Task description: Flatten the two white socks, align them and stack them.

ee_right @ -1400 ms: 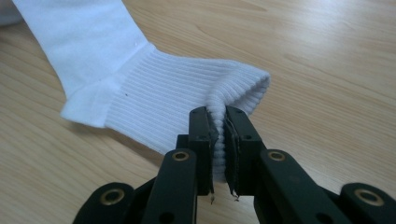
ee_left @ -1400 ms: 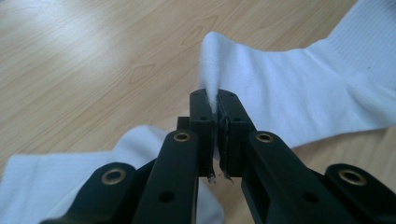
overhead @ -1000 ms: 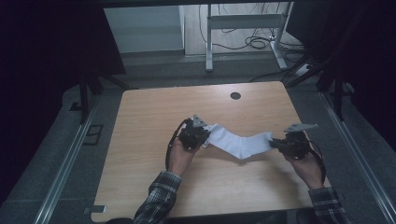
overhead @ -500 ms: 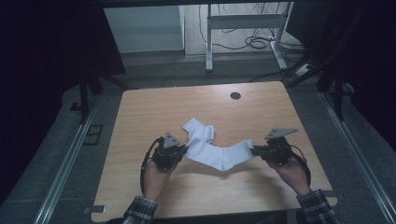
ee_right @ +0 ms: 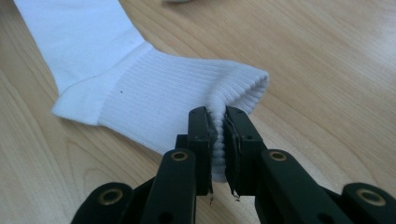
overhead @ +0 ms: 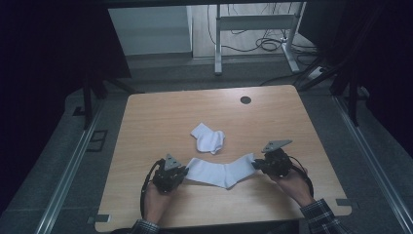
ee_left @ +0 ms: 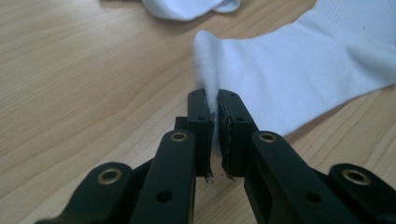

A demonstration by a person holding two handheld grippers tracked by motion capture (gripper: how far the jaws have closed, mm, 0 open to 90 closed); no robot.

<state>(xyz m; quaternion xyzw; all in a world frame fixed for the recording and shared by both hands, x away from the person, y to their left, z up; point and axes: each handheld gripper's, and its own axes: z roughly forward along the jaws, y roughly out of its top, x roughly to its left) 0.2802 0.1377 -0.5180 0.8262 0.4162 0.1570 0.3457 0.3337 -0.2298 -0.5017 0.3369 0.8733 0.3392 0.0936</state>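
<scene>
Sock stretched flat between two grippers

The left gripper pinches the sock at its toe end, the right gripper its ribbed cuff; next, probably letting go or folding it.

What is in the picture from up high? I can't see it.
Two hand-held grippers, the left gripper and the right gripper, pinch the ends of a white sock lying flat on a wooden table. A second sock lies crumpled just beyond.

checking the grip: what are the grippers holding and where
One white sock: left gripper pinches its toe end, right gripper its ribbed cuff.
</scene>
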